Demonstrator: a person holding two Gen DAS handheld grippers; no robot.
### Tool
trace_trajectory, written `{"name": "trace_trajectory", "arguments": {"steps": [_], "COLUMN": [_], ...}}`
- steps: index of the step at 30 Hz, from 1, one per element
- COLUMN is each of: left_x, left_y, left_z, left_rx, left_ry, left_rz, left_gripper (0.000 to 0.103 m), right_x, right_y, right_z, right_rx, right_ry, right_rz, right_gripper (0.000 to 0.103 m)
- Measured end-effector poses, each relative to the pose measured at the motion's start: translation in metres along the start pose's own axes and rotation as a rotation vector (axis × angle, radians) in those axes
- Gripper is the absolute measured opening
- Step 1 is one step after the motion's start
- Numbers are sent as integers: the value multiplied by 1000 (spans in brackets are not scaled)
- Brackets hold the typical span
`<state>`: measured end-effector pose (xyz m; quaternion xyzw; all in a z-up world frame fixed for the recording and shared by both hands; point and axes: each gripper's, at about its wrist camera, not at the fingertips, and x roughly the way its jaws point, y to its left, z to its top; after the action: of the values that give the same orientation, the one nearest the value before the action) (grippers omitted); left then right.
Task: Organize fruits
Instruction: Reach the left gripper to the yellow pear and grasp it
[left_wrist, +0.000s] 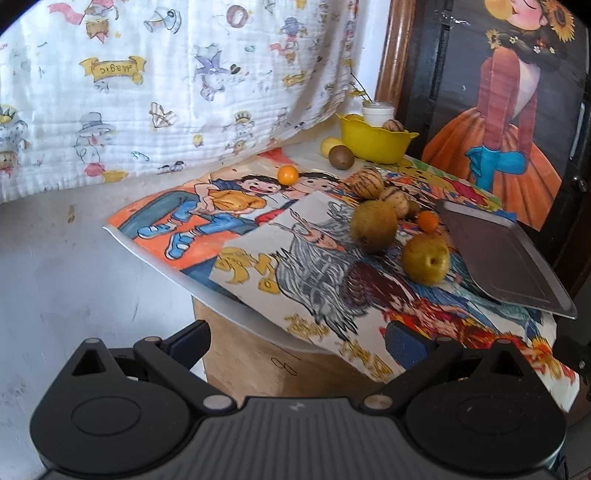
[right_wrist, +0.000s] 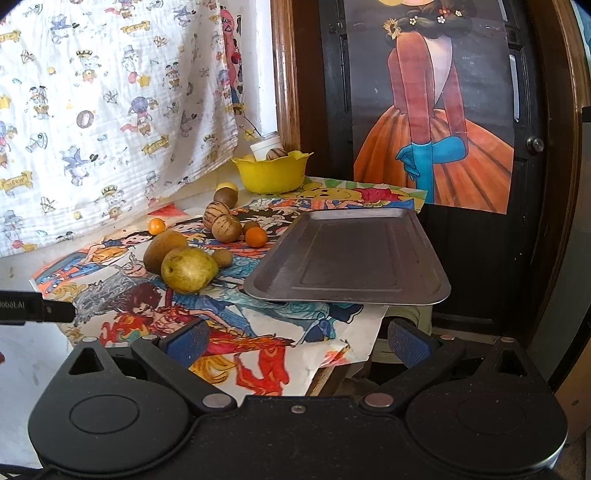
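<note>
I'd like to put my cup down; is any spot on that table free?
The metal tray is bare. The drawings' near corner, in front of the big pear, is also open. It is crowded from the pears back to the yellow bowl.

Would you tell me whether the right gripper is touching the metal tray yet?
Apart: the right wrist view shows the open right gripper short of the metal tray, with paper visible between.

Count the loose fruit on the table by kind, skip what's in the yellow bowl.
Pears: 2
Striped melons: 2
Oranges: 2
Kiwis: 3
Yellow fruit: 1
Total: 10
</note>
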<state>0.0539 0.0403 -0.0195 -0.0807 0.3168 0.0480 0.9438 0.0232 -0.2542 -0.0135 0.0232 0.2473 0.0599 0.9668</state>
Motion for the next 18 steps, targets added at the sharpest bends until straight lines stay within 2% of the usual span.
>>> {"name": "trace_trajectory", "arguments": {"steps": [8,14,18], "left_x": [15,29,42], "left_y": [6,12,12], "left_z": [19,45,65], "left_rx": [-6,-16,-5], "left_ry": [4,-5,-2], "left_rz": [0,-31,-88], "left_gripper": [103,103,103], "right_x": [7,23,34], "right_y": [-11,-22,-11], "right_z": [6,29,45], "right_rx": [-48,-117,-238], "right_ry": [5,31,55], "right_rz": [21,116,220], "right_gripper": [103,103,103]}}
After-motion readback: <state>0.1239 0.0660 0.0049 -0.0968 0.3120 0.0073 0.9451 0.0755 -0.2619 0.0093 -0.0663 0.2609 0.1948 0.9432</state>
